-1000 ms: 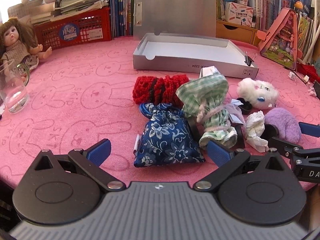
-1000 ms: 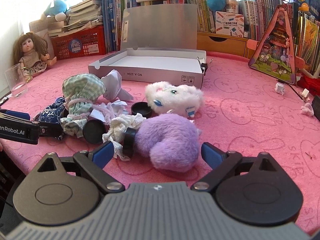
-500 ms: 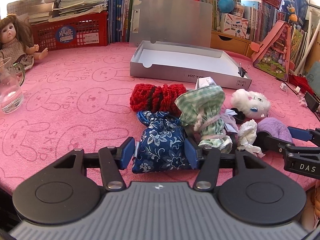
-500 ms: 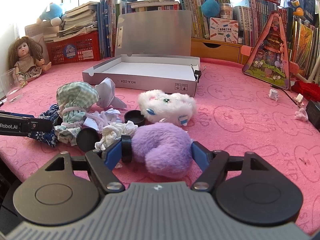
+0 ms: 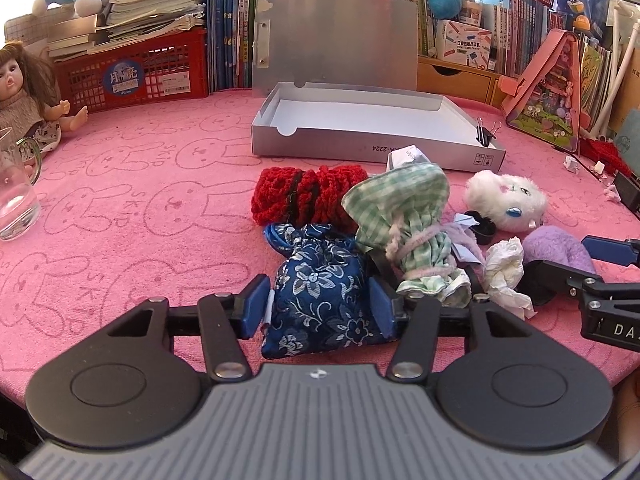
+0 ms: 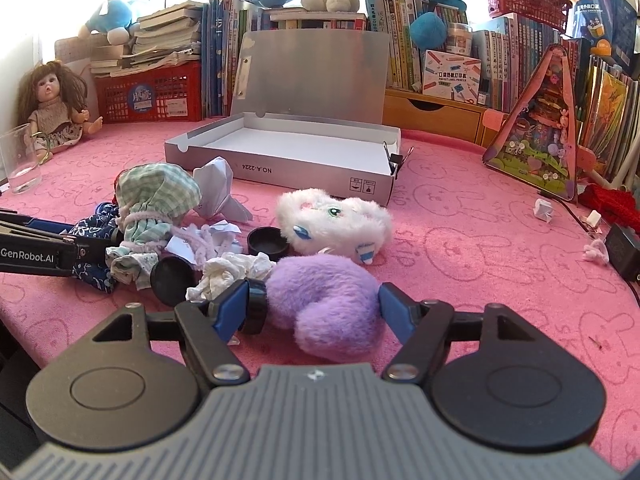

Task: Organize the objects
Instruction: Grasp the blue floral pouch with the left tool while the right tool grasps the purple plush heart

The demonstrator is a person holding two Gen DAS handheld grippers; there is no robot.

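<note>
My left gripper [image 5: 318, 306] is shut on a blue floral pouch [image 5: 324, 292] lying on the pink cloth. My right gripper [image 6: 310, 312] is shut on a purple plush toy [image 6: 324, 300], with a black cap beside its left pad. A green checked pouch [image 5: 404, 220], a red knitted roll [image 5: 304, 196], a white plush toy [image 6: 336, 224], crumpled paper [image 6: 228, 272] and black caps [image 6: 266, 240] lie in the pile. An open grey box [image 5: 360, 124] stands behind the pile, its lid upright.
A glass mug [image 5: 16, 196] and a doll [image 5: 24, 96] are at the far left. A red basket [image 5: 132, 76], books and plush toys line the back. A pink triangular case [image 6: 540, 128] and a black adapter [image 6: 624, 248] are at the right.
Both grippers have closed from wide open: the left onto the blue floral pouch, the right onto the purple plush toy. Both have also moved slightly forward.
</note>
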